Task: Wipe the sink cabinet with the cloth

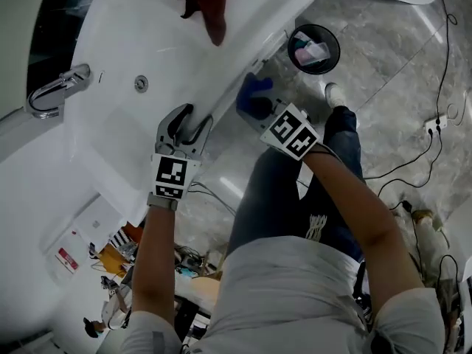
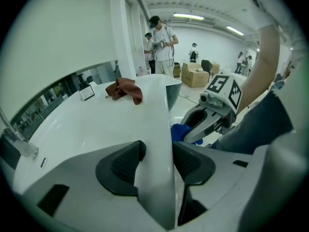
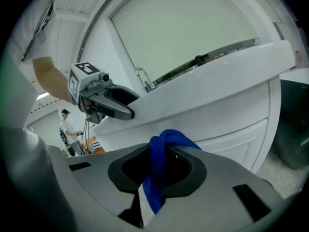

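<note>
A blue cloth is bunched between the jaws of my right gripper, which is shut on it. It is held just under the white sink top's front rim, close to the white panelled sink cabinet. My left gripper straddles that rim, one pad on each side and both touching it. In the left gripper view the right gripper and the cloth show just beyond the rim. The left gripper shows in the right gripper view.
A red-brown rag lies on the sink top's far end. A chrome faucet stands at the basin's back. A black bin sits on the marble floor by the cabinet. Cables run across the floor. People stand far off.
</note>
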The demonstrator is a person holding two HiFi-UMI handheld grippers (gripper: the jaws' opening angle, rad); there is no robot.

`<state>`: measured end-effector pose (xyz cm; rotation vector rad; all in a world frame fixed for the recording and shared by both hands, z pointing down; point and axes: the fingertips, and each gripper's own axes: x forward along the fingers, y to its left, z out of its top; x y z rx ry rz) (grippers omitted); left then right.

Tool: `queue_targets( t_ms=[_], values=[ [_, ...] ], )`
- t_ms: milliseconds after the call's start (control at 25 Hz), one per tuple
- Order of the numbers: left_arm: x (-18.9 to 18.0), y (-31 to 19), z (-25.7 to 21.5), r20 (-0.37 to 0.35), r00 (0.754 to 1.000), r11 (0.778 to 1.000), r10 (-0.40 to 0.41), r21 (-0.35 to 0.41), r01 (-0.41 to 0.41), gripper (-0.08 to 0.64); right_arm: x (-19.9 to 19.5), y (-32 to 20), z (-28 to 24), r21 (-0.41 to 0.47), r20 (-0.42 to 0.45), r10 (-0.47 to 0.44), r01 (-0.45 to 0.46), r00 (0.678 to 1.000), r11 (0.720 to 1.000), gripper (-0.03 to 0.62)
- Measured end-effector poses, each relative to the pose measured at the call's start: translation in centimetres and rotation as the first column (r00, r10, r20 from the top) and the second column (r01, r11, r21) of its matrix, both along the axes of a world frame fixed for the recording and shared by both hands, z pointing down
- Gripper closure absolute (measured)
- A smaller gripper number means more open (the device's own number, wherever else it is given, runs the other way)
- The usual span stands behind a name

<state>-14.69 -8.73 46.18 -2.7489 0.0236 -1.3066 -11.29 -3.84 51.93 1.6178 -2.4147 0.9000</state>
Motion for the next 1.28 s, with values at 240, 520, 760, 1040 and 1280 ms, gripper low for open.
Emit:
queue_targets(
  t_ms=[240, 520, 760, 1040, 1280],
  values=[
    [0.2, 0.1, 0.1, -0.024, 0.999, 0.998, 0.035, 0.050, -0.034, 0.354, -1.3, -1.5, 2.3, 0.017, 0.005, 0.023, -0.023, 1.000, 1.000, 0.531],
    [0.2, 0.1, 0.2, -0.023, 0.999, 0.999, 0.037, 0.029, -0.036, 0.350, -2.3, -2.7, 4.8, 0.018, 0.006, 0.052, -0.052, 0.999, 0.998, 0.531],
    [-0.1, -0.2, 0.3, -0.018, 0.999, 0.999, 0.034, 0.024, -0.034, 0.348, -4.4, -4.4, 6.2, 0.029, -0.057, -0.002, 0.004, 0.998, 1.000, 0.531],
    [0.0, 0.0, 0.0, -0.020, 0.999, 0.999, 0.034, 0.017, -0.034, 0.348, -4.3, -6.2, 7.0, 0.053, -0.012, 0.066, -0.065, 0.998, 0.996, 0.529],
    [-0.1, 0.0, 0.1, -0.018, 0.999, 0.999, 0.028, 0.028, -0.028, 0.348, -4.2, -6.2, 7.1, 0.074, 0.033, 0.086, -0.089, 0.996, 0.993, 0.531]
  ],
)
